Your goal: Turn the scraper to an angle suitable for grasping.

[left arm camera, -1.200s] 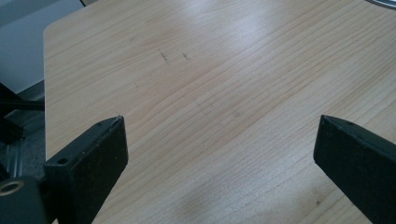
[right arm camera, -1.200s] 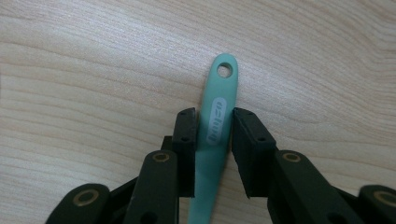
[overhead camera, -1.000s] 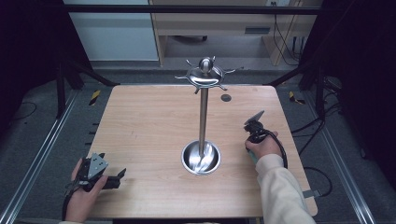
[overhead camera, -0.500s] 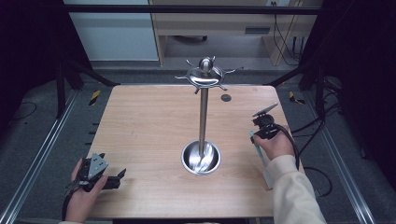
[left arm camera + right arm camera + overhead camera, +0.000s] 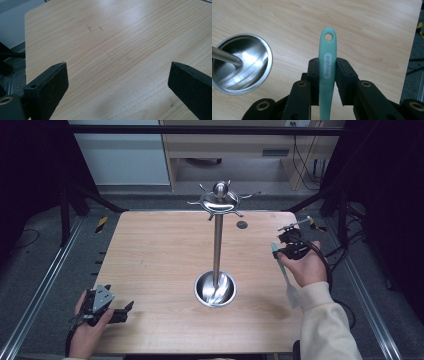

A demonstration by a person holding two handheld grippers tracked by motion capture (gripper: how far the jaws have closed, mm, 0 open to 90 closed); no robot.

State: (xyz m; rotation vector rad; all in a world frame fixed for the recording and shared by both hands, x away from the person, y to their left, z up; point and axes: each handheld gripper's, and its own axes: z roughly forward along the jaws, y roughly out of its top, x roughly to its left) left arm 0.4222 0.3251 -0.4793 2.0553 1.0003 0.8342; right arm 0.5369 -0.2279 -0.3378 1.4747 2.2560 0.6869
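1. Hand-held gripper on my right (image 5: 289,242) sits over the right edge of the wooden surface (image 5: 160,250), held in the right hand (image 5: 305,267), with its black cable looping off past that edge.
2. In the right gripper view I see its jaws closed onto the handle of a teal utensil (image 5: 327,65), one jaw on each side of the handle, just below a printed oval label.
3. The handle's end, with a round hanging hole, sticks out beyond the jaw tips, above bare wood.
4. From the high view the same utensil runs back along the right forearm, and its paler, flat end lies against the cream sleeve (image 5: 325,320); I cannot tell what kind of blade or head it has.
5. The left hand-held gripper (image 5: 112,310) rests low at the near left corner of the surface, in the left hand (image 5: 87,332), a grey three-cornered plate on top.
6. The left gripper view shows me its two jaws set wide apart, with plain wood grain between them and nothing held.
7. A steel stand (image 5: 217,250) rises near the middle of the surface: a round bowl-shaped base, an upright pole, and a domed top with short hooks spreading out.
8. In the right gripper view that base lies to the left of the clamped handle, apart from it.
9. A small dark round spot (image 5: 242,225) shows on the wood near the far edge, right of the pole.
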